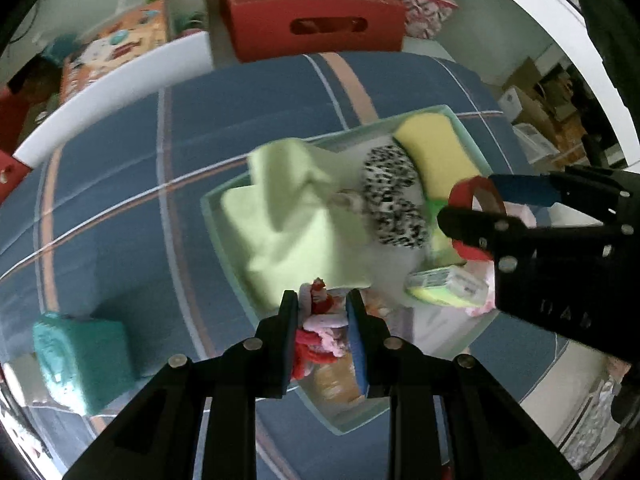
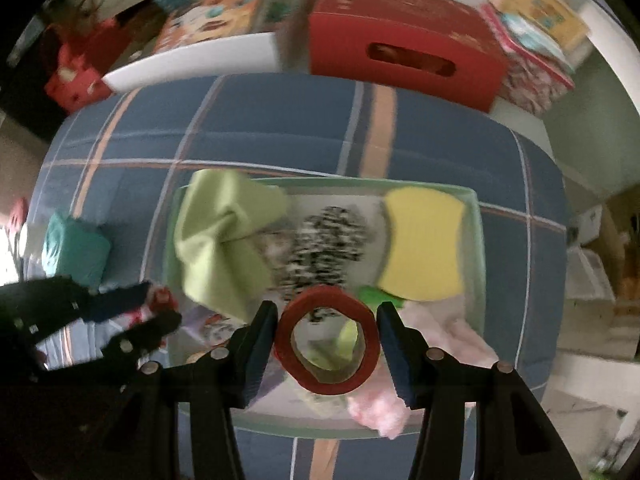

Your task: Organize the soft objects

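Blue plaid bedcover (image 2: 280, 128), striped in peach and white, carries everything listed.

Pale green tray (image 2: 478, 240): shallow, rectangular, lying mid-bed.

Red cardboard box (image 2: 400, 36) with an oval handle slot: beyond the far edge of the bed, beside a white board (image 2: 192, 60).

Light green cloth (image 2: 224, 236): crumpled, filling the left end of the tray and spilling over its rim.

Yellow sponge (image 2: 424, 244): at the right end of the tray, against the far corner.

Black-and-white spotted soft item (image 2: 324, 252): tray centre, between cloth and sponge; blurred, kind unclear.

Teal soft block (image 2: 76, 252): on the bedcover, left of the tray and apart from it.

Pink fluffy fabric (image 2: 452, 336): near right corner of the tray, hanging over the rim.

Green-and-yellow wrapped pack (image 1: 448, 288): in the tray, seen from the left wrist view, just beside the pink fabric.

Right gripper (image 2: 326, 344): over the near side of the tray, blue-padded fingers moderately spread with a red tape roll (image 2: 326, 340) between them; the left pad meets the roll, the right pad shows a narrow gap, so a firm grip cannot be confirmed.

Left gripper (image 1: 322, 320): over the left near part of the tray, fingers narrowed onto a red-and-pink soft bundle (image 1: 320, 328), pinching it on both sides.
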Action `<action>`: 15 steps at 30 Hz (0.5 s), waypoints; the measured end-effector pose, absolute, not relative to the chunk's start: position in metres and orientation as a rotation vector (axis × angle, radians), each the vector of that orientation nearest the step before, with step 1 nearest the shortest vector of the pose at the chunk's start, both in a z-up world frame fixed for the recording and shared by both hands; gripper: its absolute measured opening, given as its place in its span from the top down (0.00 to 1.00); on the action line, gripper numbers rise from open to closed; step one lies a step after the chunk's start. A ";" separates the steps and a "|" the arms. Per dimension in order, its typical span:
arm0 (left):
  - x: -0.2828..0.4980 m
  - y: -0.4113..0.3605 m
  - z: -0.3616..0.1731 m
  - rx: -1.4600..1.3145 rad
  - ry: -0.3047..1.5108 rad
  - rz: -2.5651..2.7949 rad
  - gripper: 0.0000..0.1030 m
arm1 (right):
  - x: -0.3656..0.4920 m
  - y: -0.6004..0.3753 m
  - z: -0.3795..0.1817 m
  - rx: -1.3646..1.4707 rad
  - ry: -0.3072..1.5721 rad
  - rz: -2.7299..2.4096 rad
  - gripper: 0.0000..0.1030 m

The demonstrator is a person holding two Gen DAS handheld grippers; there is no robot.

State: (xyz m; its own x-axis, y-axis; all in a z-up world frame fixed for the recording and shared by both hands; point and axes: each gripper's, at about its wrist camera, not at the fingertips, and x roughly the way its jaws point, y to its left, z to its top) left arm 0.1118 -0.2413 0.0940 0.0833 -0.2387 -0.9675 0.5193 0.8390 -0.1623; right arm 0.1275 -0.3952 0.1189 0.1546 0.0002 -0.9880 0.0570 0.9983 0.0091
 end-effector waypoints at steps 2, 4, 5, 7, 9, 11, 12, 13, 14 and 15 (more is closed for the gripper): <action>0.112 -0.251 0.088 0.250 1.384 -0.589 0.75 | 0.127 -0.406 0.114 0.074 1.420 -0.061 0.47; 0.111 -0.256 0.083 0.253 1.389 -0.595 0.75 | 0.126 -0.412 0.109 0.086 1.428 -0.073 0.47; 0.111 -0.258 0.081 0.257 1.392 -0.595 0.75 | 0.126 -0.414 0.107 0.089 1.431 -0.076 0.47; 0.112 -0.259 0.080 0.252 1.394 -0.600 0.58 | 0.125 -0.416 0.103 0.094 1.435 -0.079 0.47; 0.113 -0.255 0.082 0.231 1.392 -0.608 0.28 | 0.125 -0.416 0.101 0.093 1.437 -0.079 0.46; 0.116 -0.249 0.087 0.204 1.383 -0.604 0.24 | 0.126 -0.417 0.102 0.091 1.434 -0.090 0.42; 0.116 -0.245 0.089 0.198 1.381 -0.600 0.24 | 0.125 -0.417 0.103 0.091 1.430 -0.095 0.38; 0.118 -0.242 0.091 0.191 1.378 -0.591 0.24 | 0.124 -0.416 0.106 0.092 1.425 -0.102 0.31; 0.119 -0.237 0.094 0.185 1.372 -0.576 0.24 | 0.124 -0.416 0.108 0.094 1.422 -0.105 0.30; 0.119 -0.233 0.096 0.183 1.368 -0.568 0.23 | 0.123 -0.415 0.110 0.095 1.419 -0.105 0.30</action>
State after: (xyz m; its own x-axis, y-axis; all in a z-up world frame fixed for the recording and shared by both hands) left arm 0.1191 -0.2333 0.0961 0.0917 -0.2760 -0.9568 0.4829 0.8526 -0.1997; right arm 0.1230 -0.4150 0.1098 0.1484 -0.0162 -0.9888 0.1299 0.9915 0.0033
